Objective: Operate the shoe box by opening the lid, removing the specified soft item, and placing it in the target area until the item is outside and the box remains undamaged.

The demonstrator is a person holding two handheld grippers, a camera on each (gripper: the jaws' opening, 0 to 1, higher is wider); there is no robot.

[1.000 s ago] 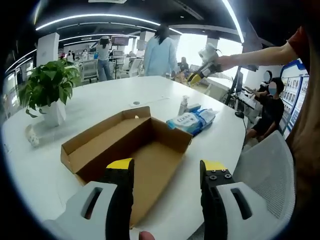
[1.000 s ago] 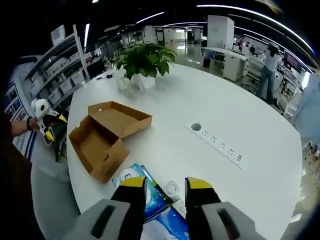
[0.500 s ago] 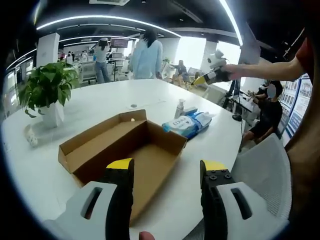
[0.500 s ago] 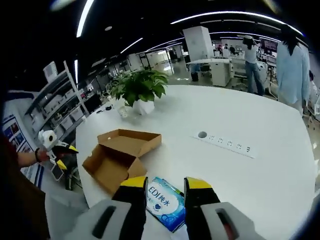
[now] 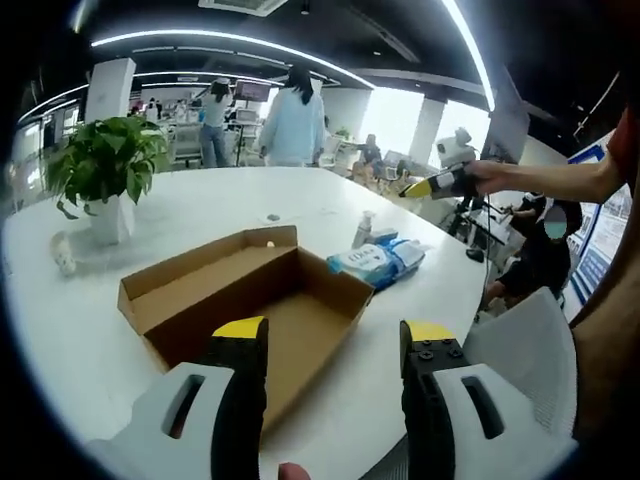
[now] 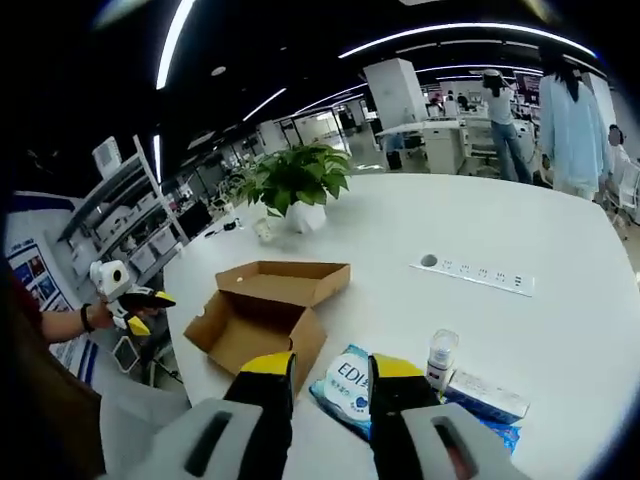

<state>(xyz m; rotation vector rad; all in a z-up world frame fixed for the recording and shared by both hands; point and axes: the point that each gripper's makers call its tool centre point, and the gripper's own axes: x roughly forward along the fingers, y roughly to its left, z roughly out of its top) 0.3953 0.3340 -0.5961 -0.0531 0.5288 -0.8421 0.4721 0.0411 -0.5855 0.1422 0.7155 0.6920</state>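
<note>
The brown cardboard shoe box (image 5: 250,290) lies open on the white table (image 5: 200,205), its lid folded back and its inside bare. Just past its right corner lies a blue soft wipes pack (image 5: 375,258). My left gripper (image 5: 334,330) hovers open over the box's near end, holding nothing. The right gripper (image 5: 440,182) hangs in the air beyond the pack, in a hand. In the right gripper view my right gripper (image 6: 330,367) is open above the wipes pack (image 6: 350,380), apart from it. The box (image 6: 265,310) sits left of the pack, and the left gripper (image 6: 135,298) shows beyond the table's edge.
A small clear bottle (image 6: 437,355) and a flat white carton (image 6: 480,395) stand beside the pack. A potted plant (image 5: 100,165) is at the far left. A power strip (image 6: 478,275) lies mid-table. A grey chair (image 5: 520,345) is at the right edge, with people behind.
The right gripper has swung further back and to the right of the wipes pack, staying open. The box, the pack and the left gripper have not moved.
</note>
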